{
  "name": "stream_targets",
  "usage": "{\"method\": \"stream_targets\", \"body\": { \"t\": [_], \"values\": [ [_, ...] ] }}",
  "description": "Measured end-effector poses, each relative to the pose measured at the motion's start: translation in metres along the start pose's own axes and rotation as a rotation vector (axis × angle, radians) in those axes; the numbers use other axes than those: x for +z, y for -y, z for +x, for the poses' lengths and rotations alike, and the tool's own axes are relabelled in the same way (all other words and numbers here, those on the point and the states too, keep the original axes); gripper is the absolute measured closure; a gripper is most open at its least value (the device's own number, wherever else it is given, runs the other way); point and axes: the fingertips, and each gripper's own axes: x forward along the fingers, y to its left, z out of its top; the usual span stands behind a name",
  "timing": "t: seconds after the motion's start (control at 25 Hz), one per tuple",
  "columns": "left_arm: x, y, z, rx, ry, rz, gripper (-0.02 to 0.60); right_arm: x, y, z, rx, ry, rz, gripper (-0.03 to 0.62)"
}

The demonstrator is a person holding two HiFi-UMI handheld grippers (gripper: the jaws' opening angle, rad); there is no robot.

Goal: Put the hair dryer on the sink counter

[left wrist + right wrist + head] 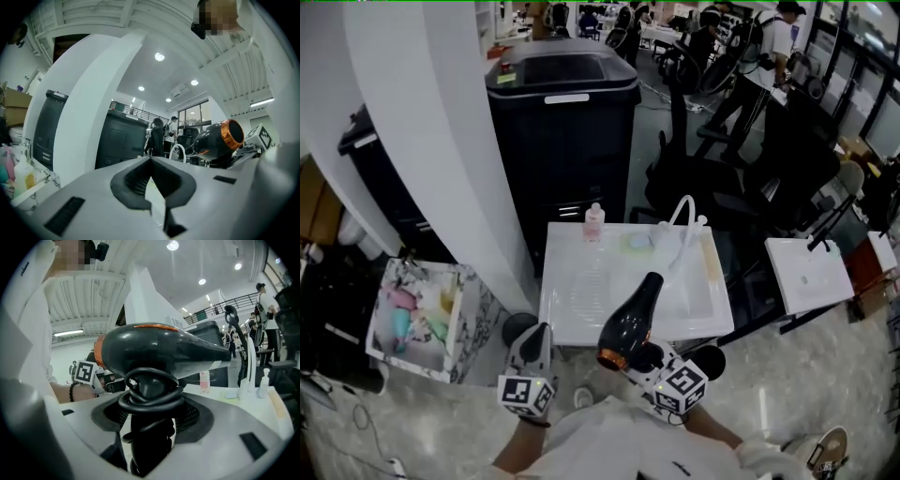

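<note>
I am gripping the black hair dryer point(633, 317) by its cord-wrapped handle in my right gripper point(645, 358), and I am holding it in the air. In the head view it is showing over the near edge of the white sink counter point(581, 292), nozzle pointing toward the faucet point(682, 217). My left gripper point(534, 349) is hovering beside it, jaws pressed together on nothing.

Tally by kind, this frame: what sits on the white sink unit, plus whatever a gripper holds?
Pink bottle: 1
Small white bottle: 1
Pale green flat item: 1
Faucet: 1
Hair dryer, held in the right gripper jaws: 1
Total: 5
</note>
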Motion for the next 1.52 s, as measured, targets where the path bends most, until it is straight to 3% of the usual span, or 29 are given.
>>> {"method": "stream_targets", "body": {
  "t": [0.4,0.72,0.92,1.2,1.52],
  "values": [
    [-0.014,-0.037,0.057,-0.062,-0.060,-0.007,0.558,-0.001,0.036,0.056,-0.033,-0.031,0.036,0.310],
    [-0.026,-0.038,0.093,-0.053,-0.100,-0.012,0.558,-0.007,0.066,0.075,-0.004,-0.067,0.033,0.310],
    [-0.033,-0.040,0.118,-0.022,-0.124,-0.001,0.558,-0.013,0.087,0.083,0.038,-0.115,0.013,0.310],
    [-0.094,-0.050,0.154,0.056,-0.263,0.013,0.558,-0.022,0.129,0.093,0.105,-0.159,0.018,0.310],
    [-0.124,-0.051,0.189,0.113,-0.309,-0.012,0.558,-0.055,0.172,0.109,0.167,-0.237,0.018,0.310]
  ]
}}
